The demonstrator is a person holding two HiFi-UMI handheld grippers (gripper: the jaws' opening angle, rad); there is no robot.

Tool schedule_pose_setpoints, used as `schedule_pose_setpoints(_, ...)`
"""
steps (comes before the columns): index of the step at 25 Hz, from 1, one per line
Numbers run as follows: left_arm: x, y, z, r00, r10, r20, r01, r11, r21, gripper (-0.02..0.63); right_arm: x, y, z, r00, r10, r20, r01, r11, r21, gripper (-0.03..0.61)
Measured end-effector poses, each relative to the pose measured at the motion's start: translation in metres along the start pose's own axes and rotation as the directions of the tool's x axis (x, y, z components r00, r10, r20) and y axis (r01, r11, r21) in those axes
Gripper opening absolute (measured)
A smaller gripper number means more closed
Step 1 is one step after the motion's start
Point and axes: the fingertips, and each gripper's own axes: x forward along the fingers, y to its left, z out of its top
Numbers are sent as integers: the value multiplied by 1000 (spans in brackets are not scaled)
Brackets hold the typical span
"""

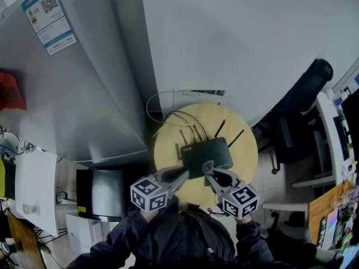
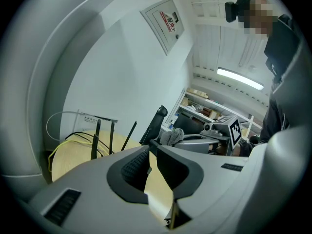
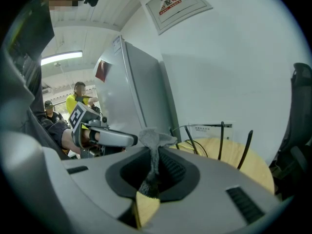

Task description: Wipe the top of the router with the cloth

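Observation:
The black router (image 1: pixel 208 154) lies on the round wooden table (image 1: pixel 168 144) with several antennas (image 2: pixel 95 138) standing up at its far side. My right gripper (image 1: pixel 210 170) hovers over the router's near edge, shut on a small grey cloth (image 3: pixel 153 140) that sticks up between its jaws. The cloth (image 2: pixel 171 136) also shows at that gripper's tip in the left gripper view. My left gripper (image 1: pixel 182 175) is just left of it at the router's near left corner, its jaws together with nothing between them.
A tall grey cabinet (image 1: pixel 84 83) stands left of the table. A black office chair (image 1: pixel 303 111) is at the right. Cables (image 1: pixel 168 116) loop behind the router by the white wall. A person in yellow (image 3: pixel 78 99) stands far off.

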Motion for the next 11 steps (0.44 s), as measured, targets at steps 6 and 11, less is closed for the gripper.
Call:
schedule_pose_setpoints(6, 0, 2, 3, 1000, -7, 5, 7, 1000, -4, 31, 2, 1, 3, 1000, -1, -1, 1, 1000, 0, 64)
schedule_pose_setpoints(11, 1, 2, 4, 1000, -12, 5, 12, 1000, -6, 31, 4, 1, 3, 1000, -3, 2, 3, 1000, -2, 63)
